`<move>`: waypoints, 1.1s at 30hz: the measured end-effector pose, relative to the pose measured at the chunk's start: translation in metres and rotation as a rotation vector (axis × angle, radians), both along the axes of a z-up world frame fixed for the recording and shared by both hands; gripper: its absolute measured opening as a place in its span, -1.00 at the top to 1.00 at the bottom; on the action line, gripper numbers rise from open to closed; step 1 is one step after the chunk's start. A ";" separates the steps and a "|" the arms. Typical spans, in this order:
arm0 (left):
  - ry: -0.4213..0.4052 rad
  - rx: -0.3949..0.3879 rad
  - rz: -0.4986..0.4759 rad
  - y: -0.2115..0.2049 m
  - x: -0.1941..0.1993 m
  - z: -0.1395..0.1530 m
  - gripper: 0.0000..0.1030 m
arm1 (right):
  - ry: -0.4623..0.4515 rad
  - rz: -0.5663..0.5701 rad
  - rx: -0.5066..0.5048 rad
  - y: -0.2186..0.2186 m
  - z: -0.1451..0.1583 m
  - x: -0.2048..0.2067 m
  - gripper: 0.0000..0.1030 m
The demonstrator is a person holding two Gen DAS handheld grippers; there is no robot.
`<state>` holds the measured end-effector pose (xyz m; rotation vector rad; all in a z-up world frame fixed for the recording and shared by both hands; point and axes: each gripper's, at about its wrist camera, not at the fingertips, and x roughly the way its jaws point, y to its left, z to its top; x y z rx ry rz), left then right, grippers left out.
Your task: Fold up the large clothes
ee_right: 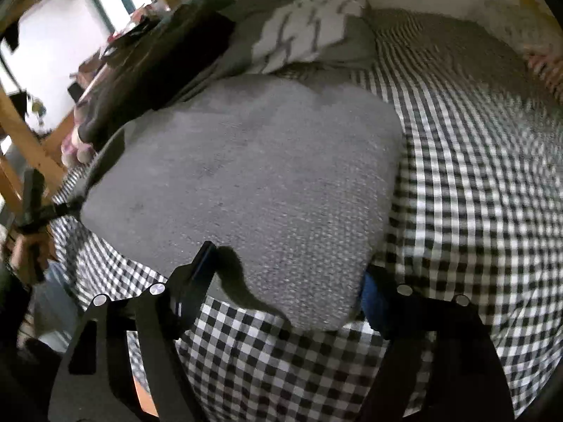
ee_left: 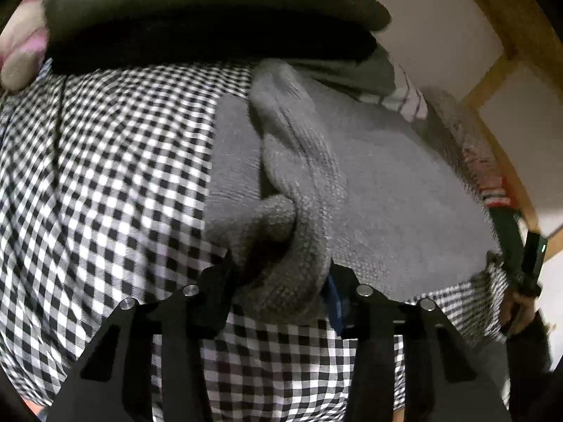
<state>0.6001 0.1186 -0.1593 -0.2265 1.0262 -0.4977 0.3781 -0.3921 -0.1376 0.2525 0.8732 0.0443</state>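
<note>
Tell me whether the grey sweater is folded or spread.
Partly folded: the sweater lies as a compact block on the checked sheet, a sleeve bunched over it.

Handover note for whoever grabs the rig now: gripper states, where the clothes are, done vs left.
Left gripper: jaws around the rolled cuff end of the grey sweater; firm grip not confirmed.
Right gripper: jaws straddle the sweater's near corner; whether the pads press is unclear.
Sweater lies on the checkered bedspread, sleeve folded across its body. Dark folded clothes stacked behind it.
Done: sleeve fold, apparently. Left: probably confirm both grips, then fold the body over.
</note>
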 end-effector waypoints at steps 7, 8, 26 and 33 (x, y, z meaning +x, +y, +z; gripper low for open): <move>0.006 -0.123 0.122 0.054 -0.003 0.014 0.75 | -0.117 0.025 0.292 -0.032 0.002 -0.010 0.59; 0.036 -0.157 0.142 0.064 0.000 0.009 0.75 | -0.145 0.021 0.352 -0.036 0.003 -0.013 0.60; -0.086 -0.129 -0.072 0.028 -0.008 0.003 -0.52 | -0.147 0.032 0.324 -0.017 -0.008 0.024 0.58; 0.046 -0.159 -0.011 0.016 0.013 -0.014 0.46 | -0.077 0.029 0.374 -0.026 -0.020 0.025 0.66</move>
